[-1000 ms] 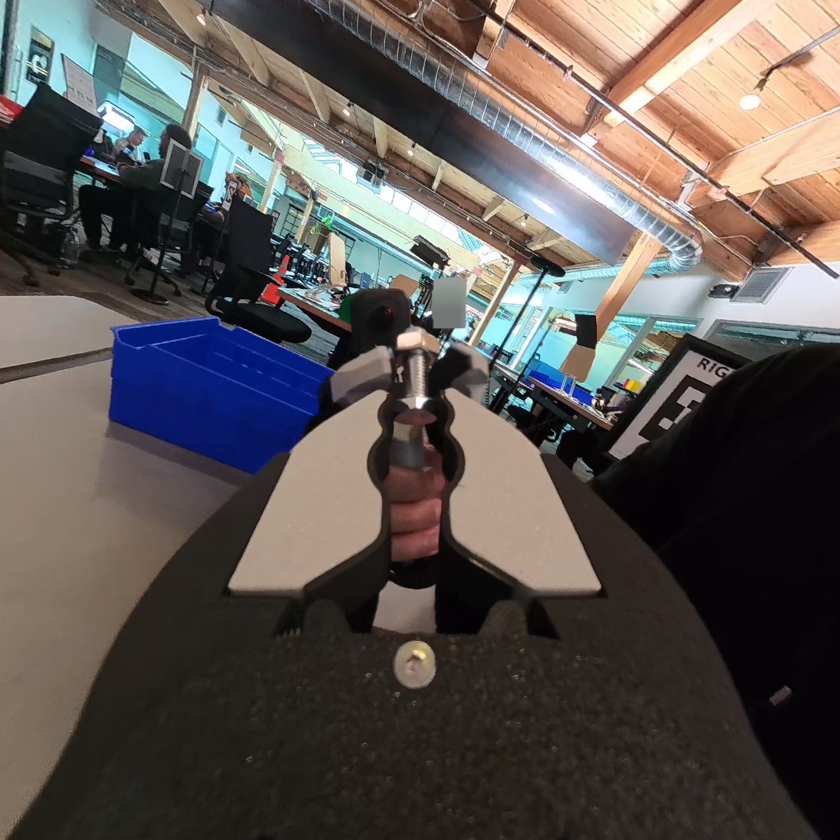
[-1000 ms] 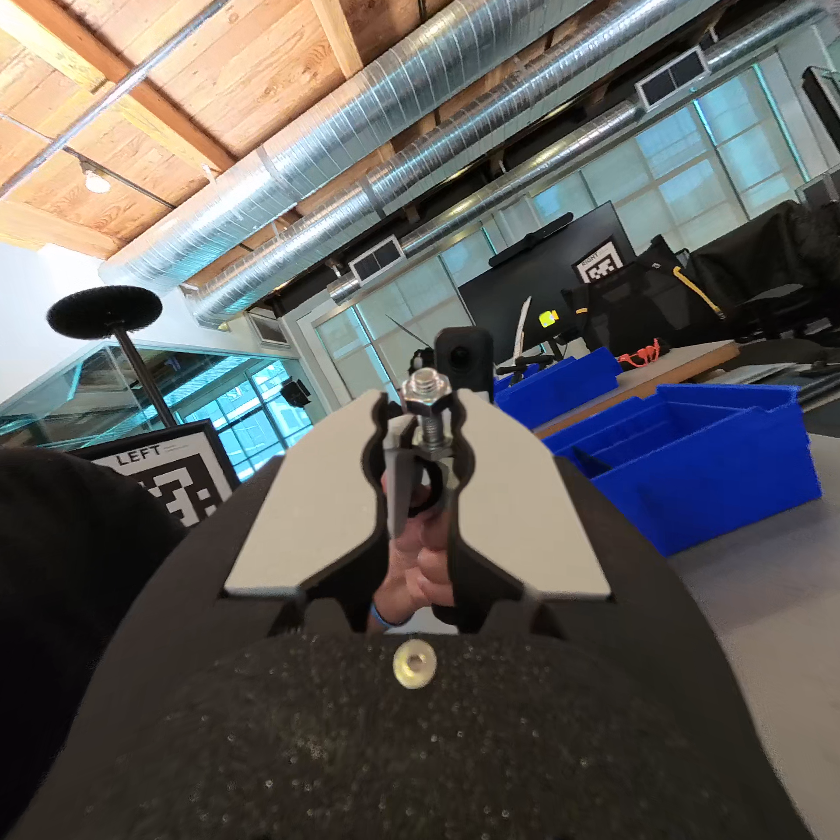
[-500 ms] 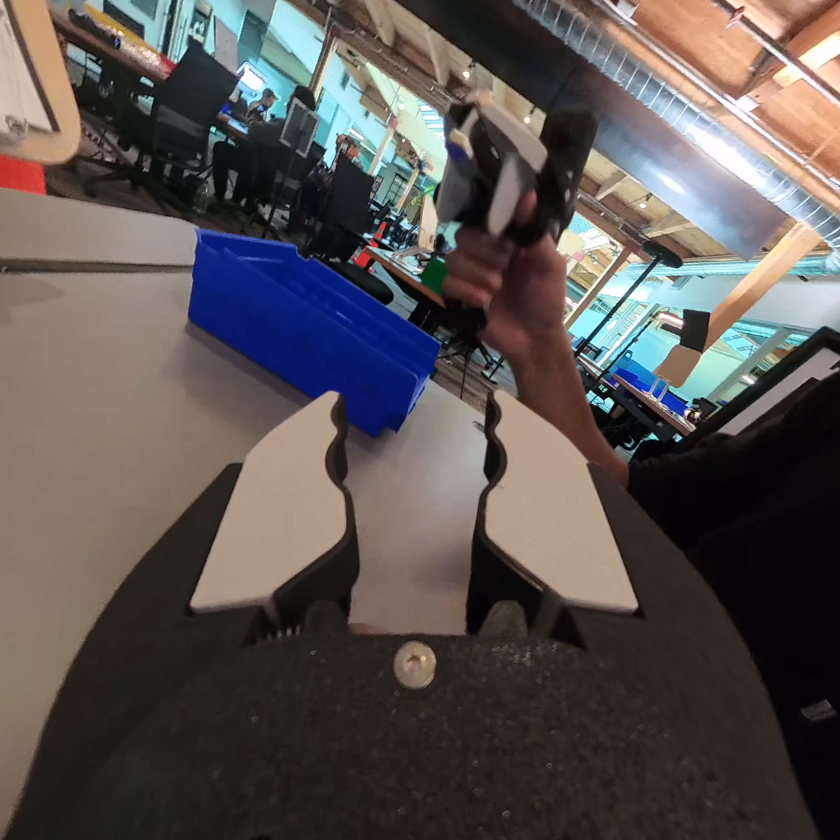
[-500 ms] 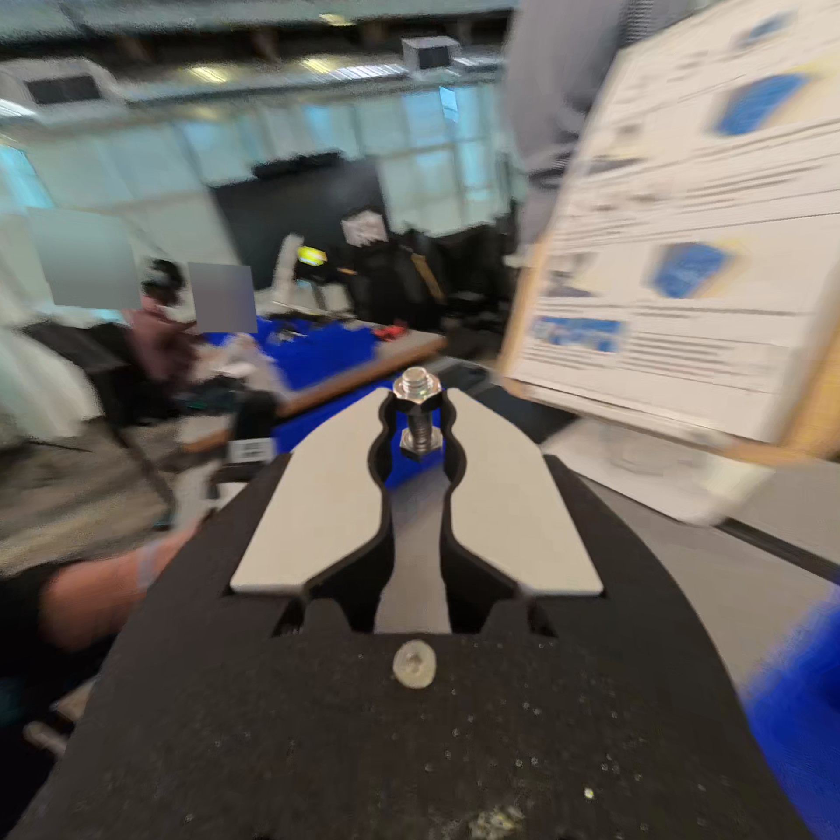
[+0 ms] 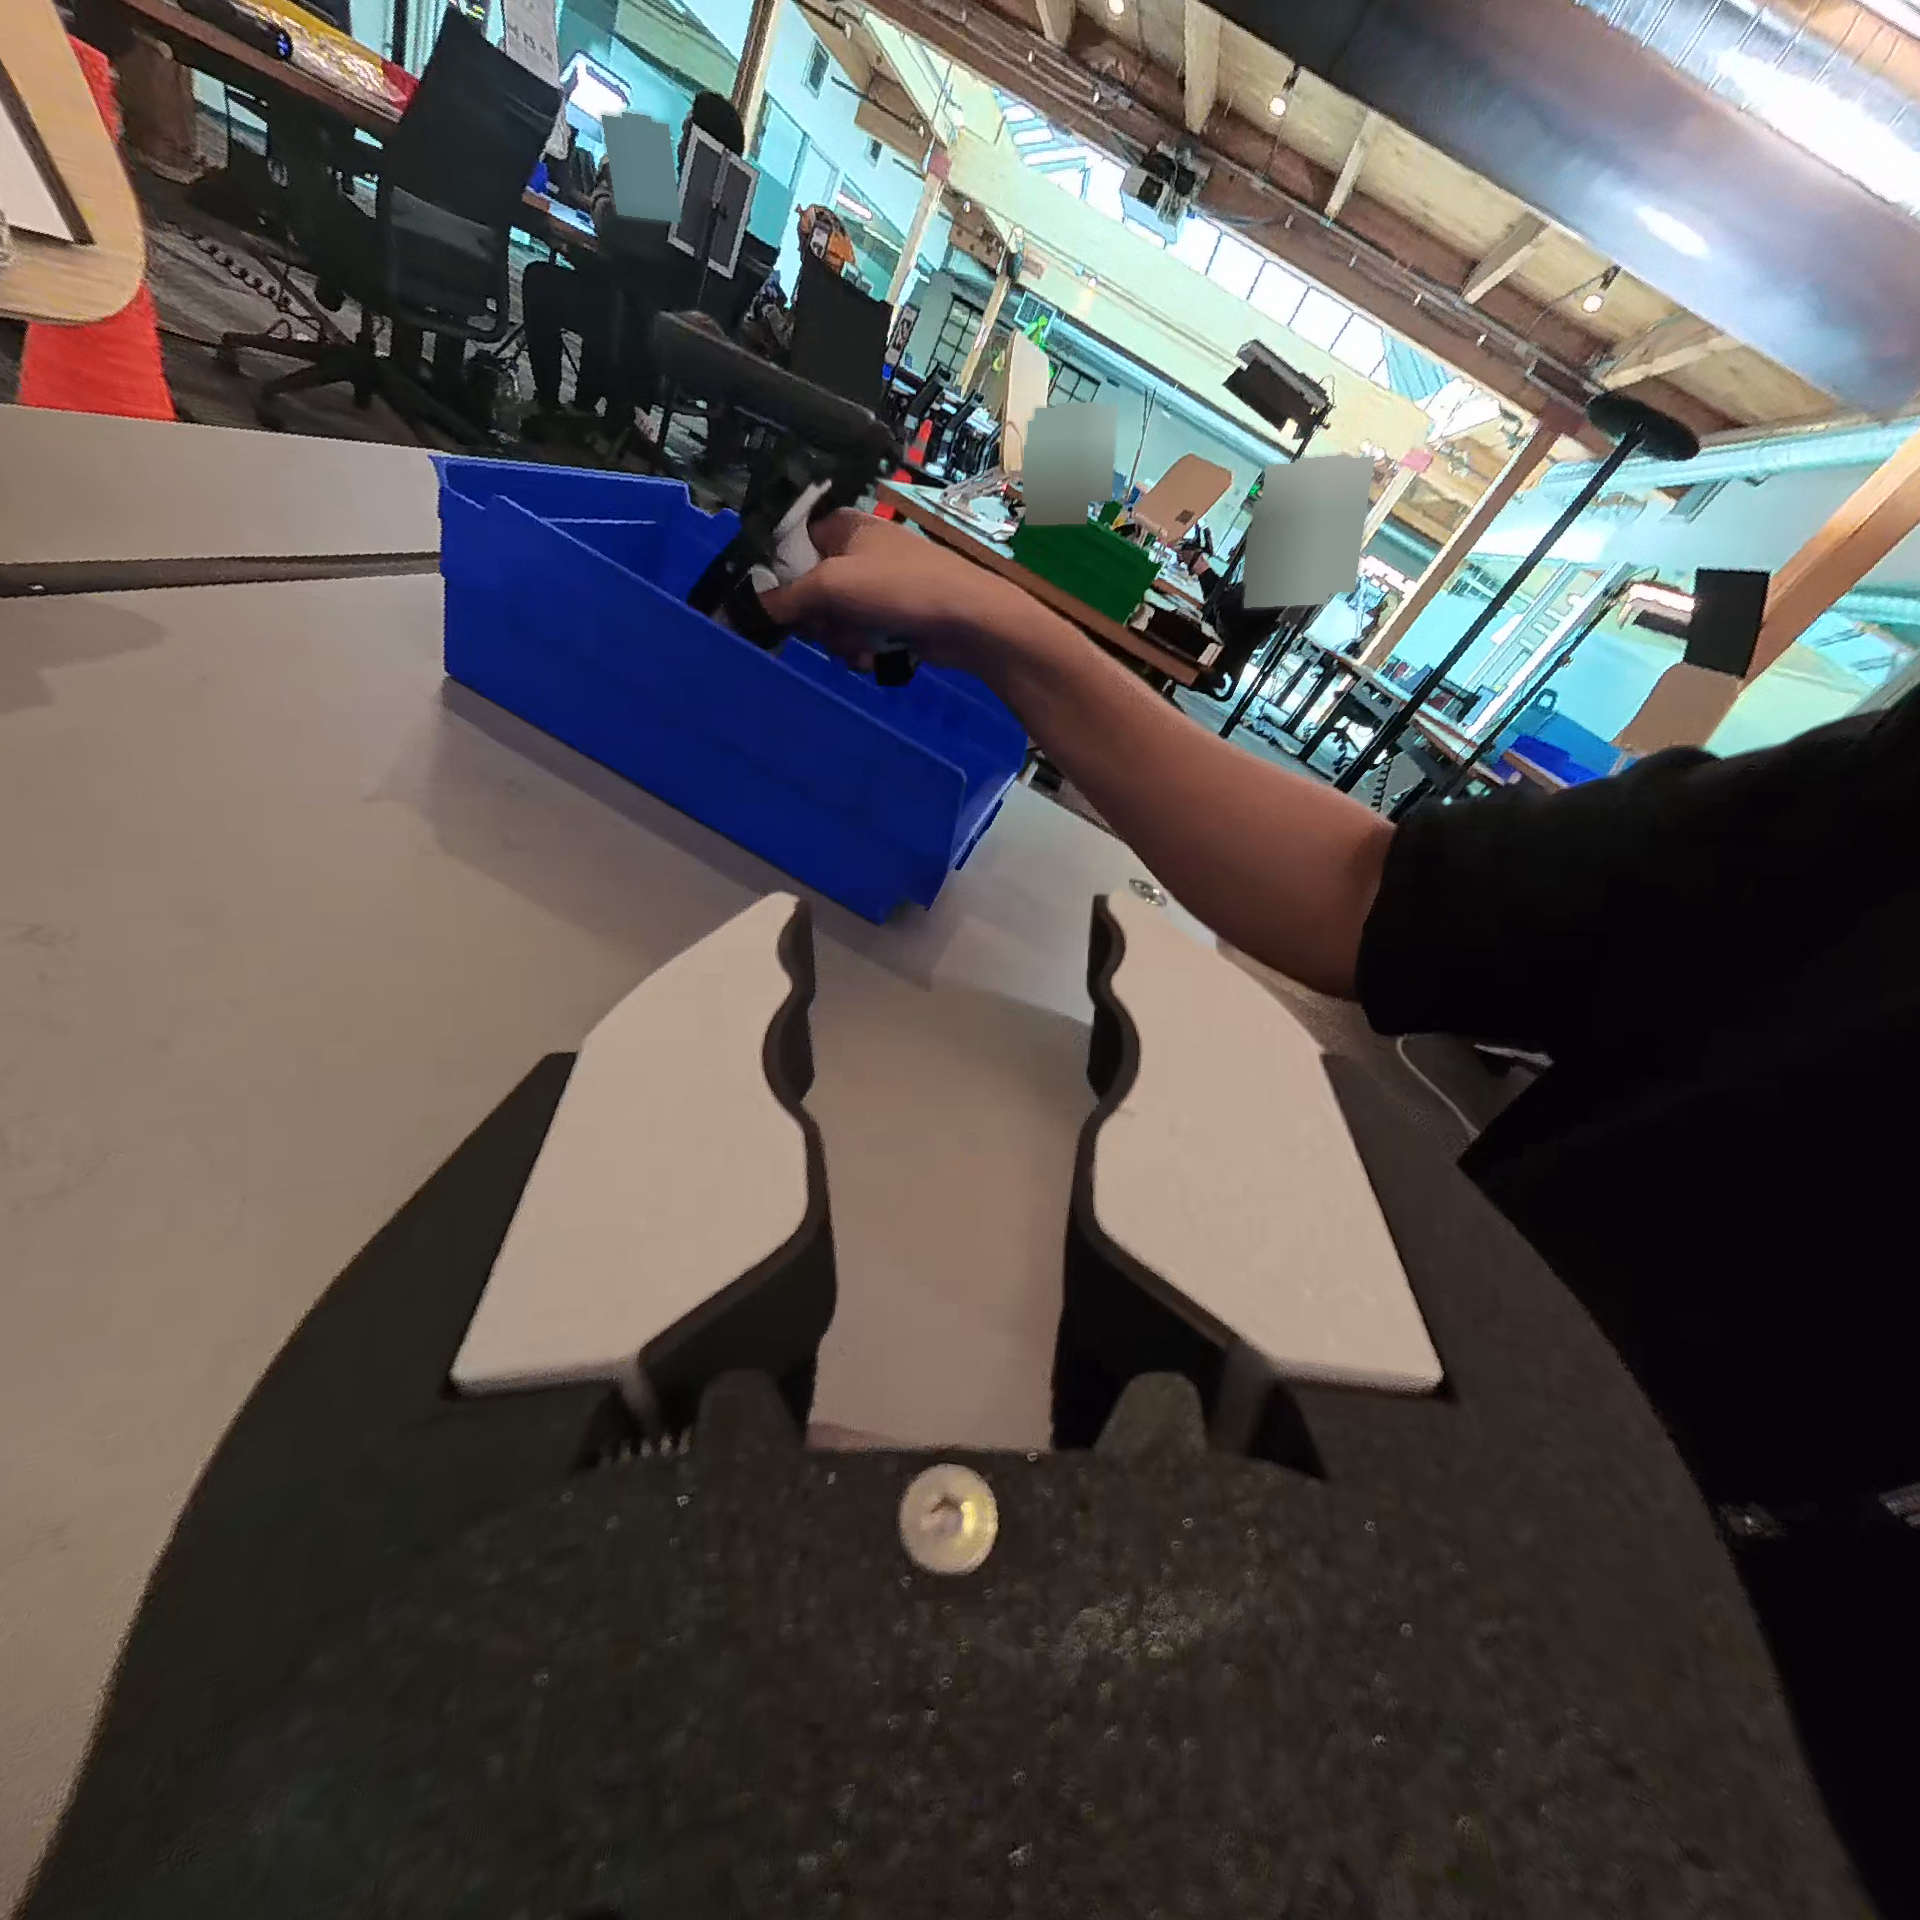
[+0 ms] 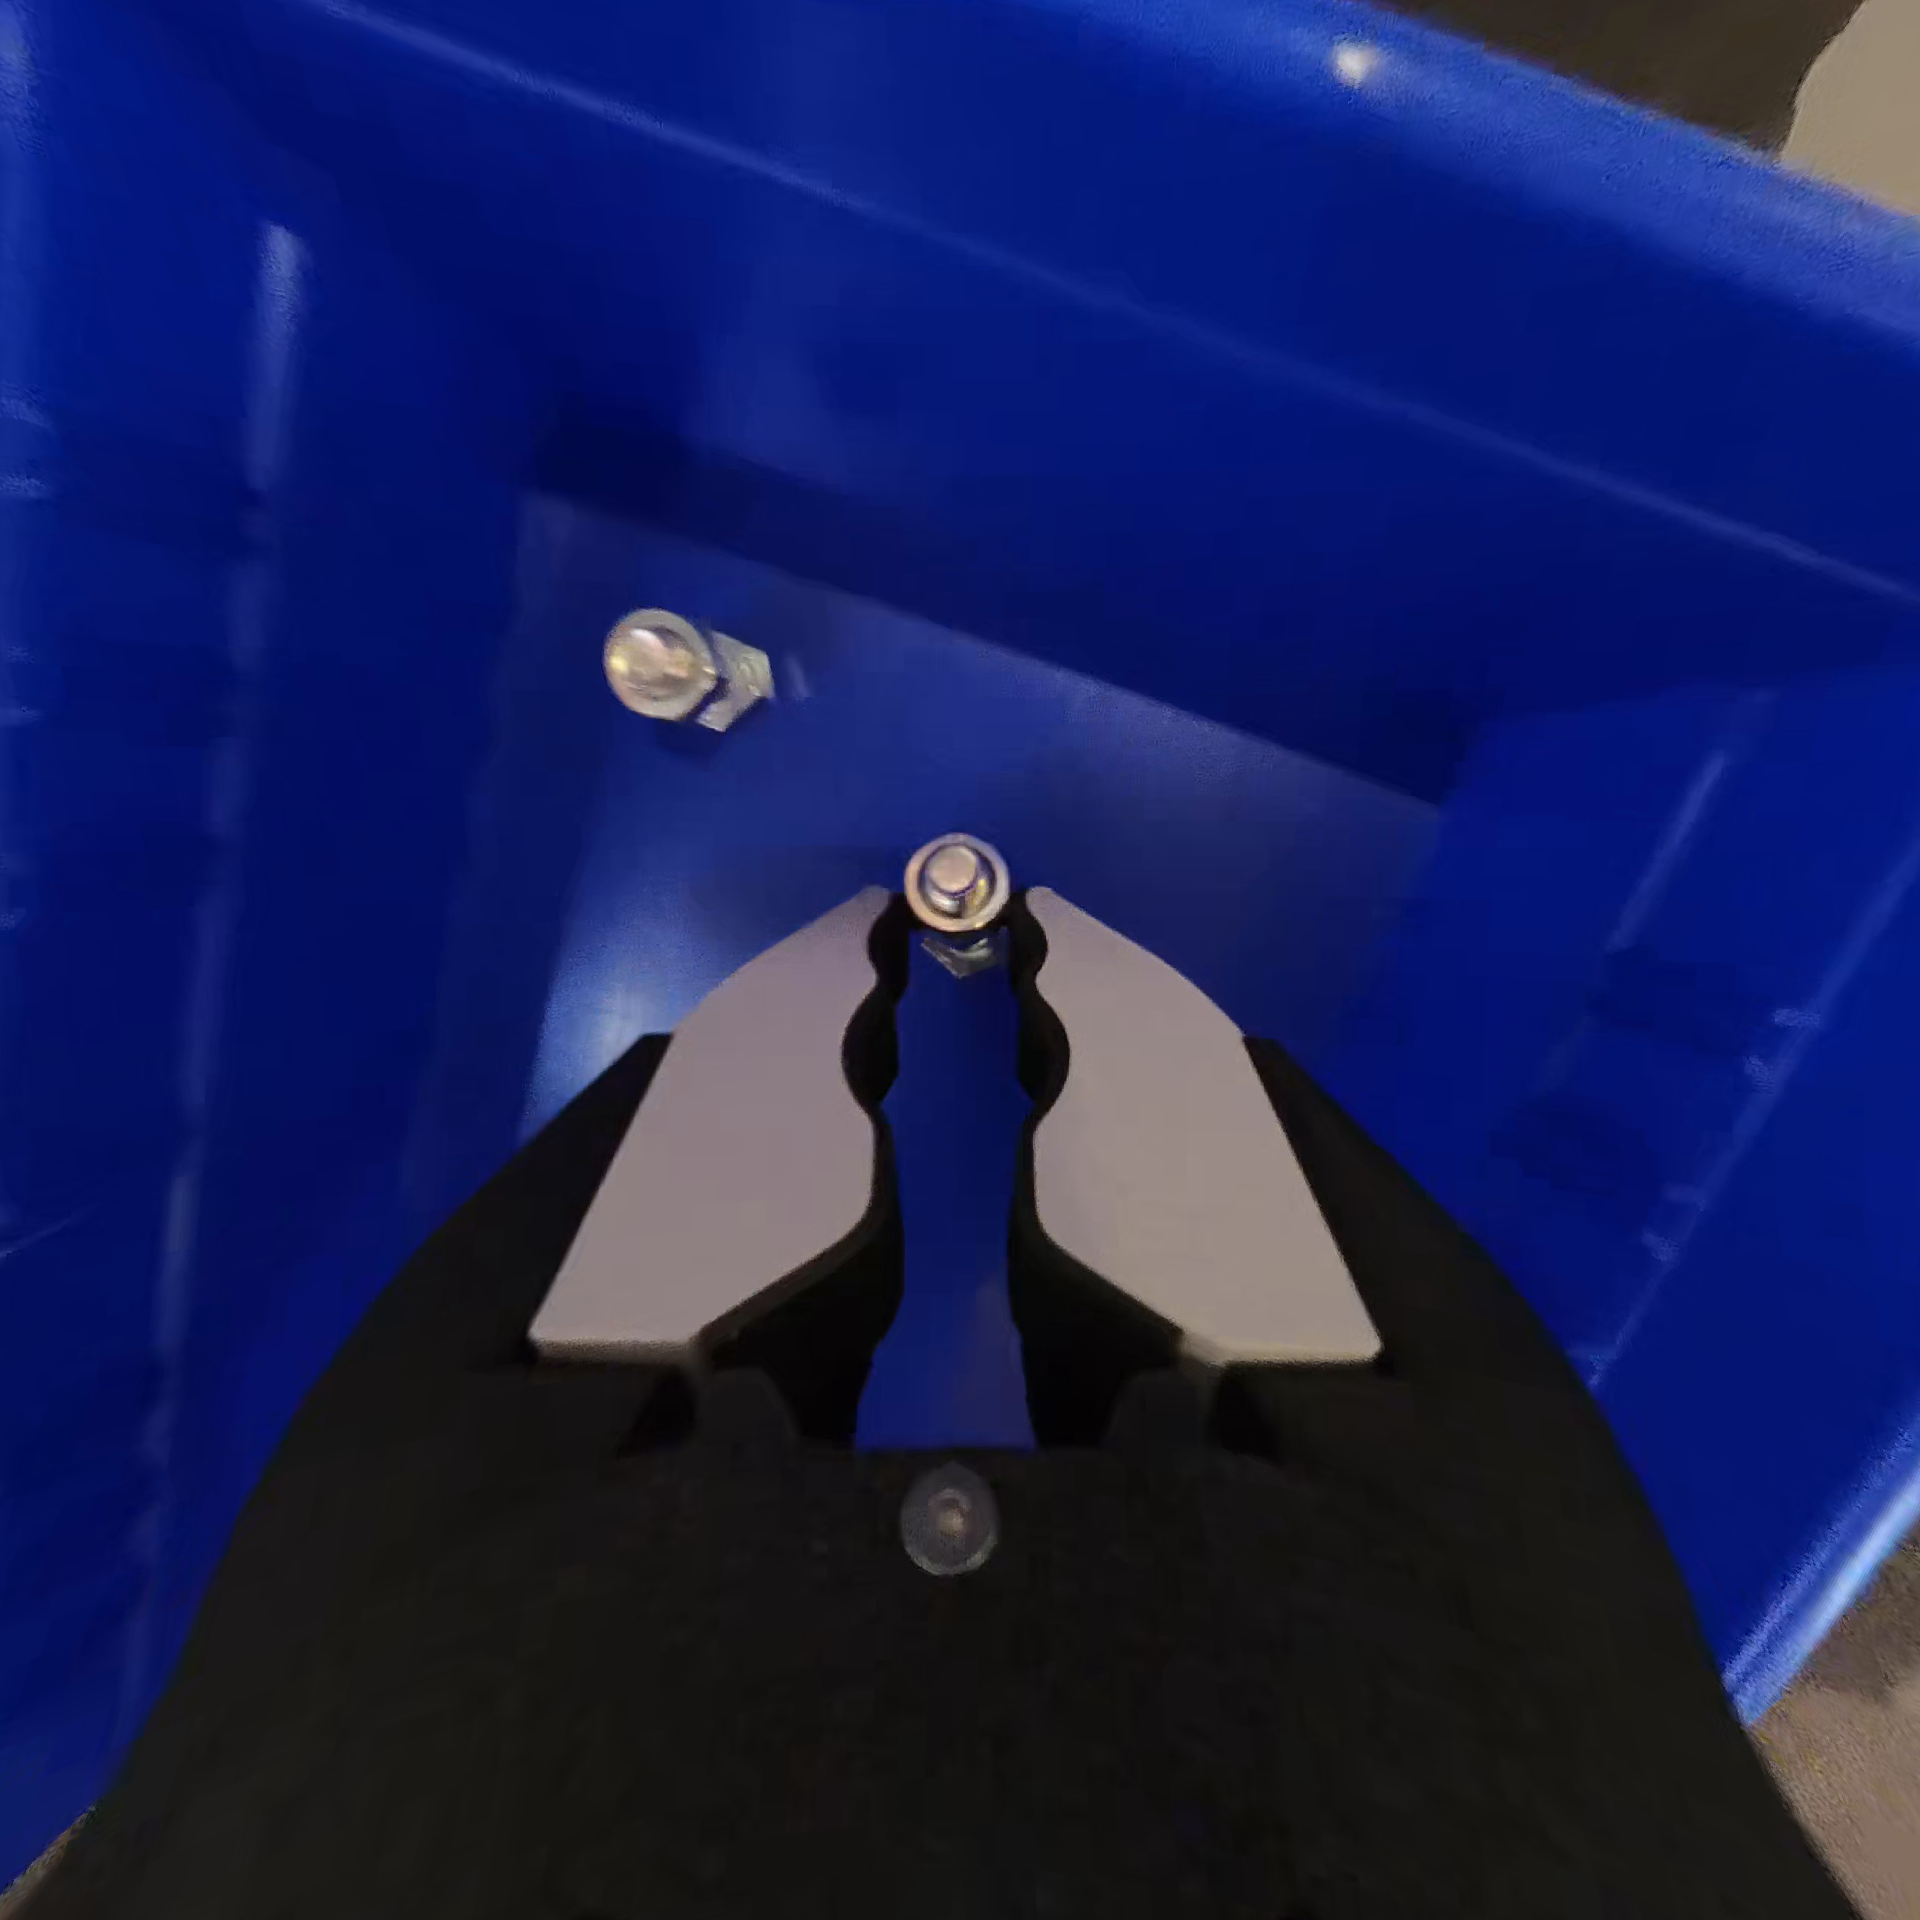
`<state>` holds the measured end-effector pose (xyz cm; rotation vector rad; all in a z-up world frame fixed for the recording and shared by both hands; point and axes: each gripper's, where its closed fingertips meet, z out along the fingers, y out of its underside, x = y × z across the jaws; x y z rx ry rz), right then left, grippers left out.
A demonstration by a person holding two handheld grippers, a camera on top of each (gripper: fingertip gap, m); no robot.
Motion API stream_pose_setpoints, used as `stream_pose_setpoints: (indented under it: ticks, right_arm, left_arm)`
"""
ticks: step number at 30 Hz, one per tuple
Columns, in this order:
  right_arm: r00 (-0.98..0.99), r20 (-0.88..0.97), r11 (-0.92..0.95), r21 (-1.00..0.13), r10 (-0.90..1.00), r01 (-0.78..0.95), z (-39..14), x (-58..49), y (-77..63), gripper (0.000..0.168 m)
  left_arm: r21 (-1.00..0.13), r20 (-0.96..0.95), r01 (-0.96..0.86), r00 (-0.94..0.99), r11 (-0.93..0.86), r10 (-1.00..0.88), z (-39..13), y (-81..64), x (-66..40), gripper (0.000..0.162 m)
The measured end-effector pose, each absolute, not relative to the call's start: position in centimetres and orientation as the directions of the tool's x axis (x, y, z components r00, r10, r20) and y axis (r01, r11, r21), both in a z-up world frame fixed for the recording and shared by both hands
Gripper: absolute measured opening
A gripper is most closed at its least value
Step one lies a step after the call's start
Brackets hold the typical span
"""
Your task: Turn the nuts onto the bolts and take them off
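My right gripper [image 6: 956,902] is down inside the blue bin [image 6: 1039,364], its fingertips closed on a silver bolt with a nut on it [image 6: 952,879] held end-on just above the bin floor. A second bolt with a nut [image 6: 681,670] lies on the bin floor, up and to the left. My left gripper [image 5: 951,920] is open and empty over the grey table [image 5: 260,935]. In the left wrist view the right gripper [image 5: 774,561], in a person's hand, dips into the blue bin [image 5: 665,707].
A small silver nut or washer [image 5: 1146,890] lies on the table by my left gripper's right fingertip. The person's forearm [image 5: 1174,810] reaches across to the bin. Office chairs and desks stand beyond the table's far edge. One gripper's finger ends stand about 45 cm off the other's.
My left gripper let go of the bolt, opened wide and drew back low over the table. My right gripper kept the bolt with its nut and carried it down into the blue bin.
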<state>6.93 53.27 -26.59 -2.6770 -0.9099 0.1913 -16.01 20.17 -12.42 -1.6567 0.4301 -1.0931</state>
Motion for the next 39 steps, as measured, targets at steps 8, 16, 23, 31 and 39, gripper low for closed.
stream_pose_setpoints:
  ticks: [8, 16, 23, 31, 39]
  right_arm:
    - [0.783, -0.019, -0.753, -0.290, 0.622, 0.591, -27.8, 6.8, 54.1, 0.020]
    - [0.787, -0.005, -0.724, -0.397, 0.617, 0.564, -27.5, 6.8, 54.6, 0.033]
    - [0.707, -0.016, -0.330, -0.891, 0.708, 0.310, -12.3, 1.7, 47.5, 0.048]
    - [-0.020, -0.250, -0.251, -0.968, 0.968, -0.013, -12.3, -10.8, 23.1, 0.047]
    - [-0.023, -0.290, -0.290, -0.957, 0.957, 0.015, -15.4, -11.6, 21.5, 0.041]
  left_arm:
    - [-0.896, 0.440, 0.210, 0.526, -0.390, -0.728, -13.2, 20.4, -15.8, 0.049]
    - [-0.905, 0.415, 0.174, 0.557, -0.388, -0.719, -13.8, 20.3, -15.8, 0.050]
    - [-0.906, 0.405, 0.154, 0.590, -0.394, -0.699, -14.5, 20.5, -16.2, 0.049]
    - [-0.913, 0.358, 0.067, 0.605, -0.402, -0.711, -15.6, 20.3, -15.1, 0.049]
    - [-0.906, 0.346, 0.042, 0.645, -0.421, -0.681, -14.0, 18.8, -16.5, 0.049]
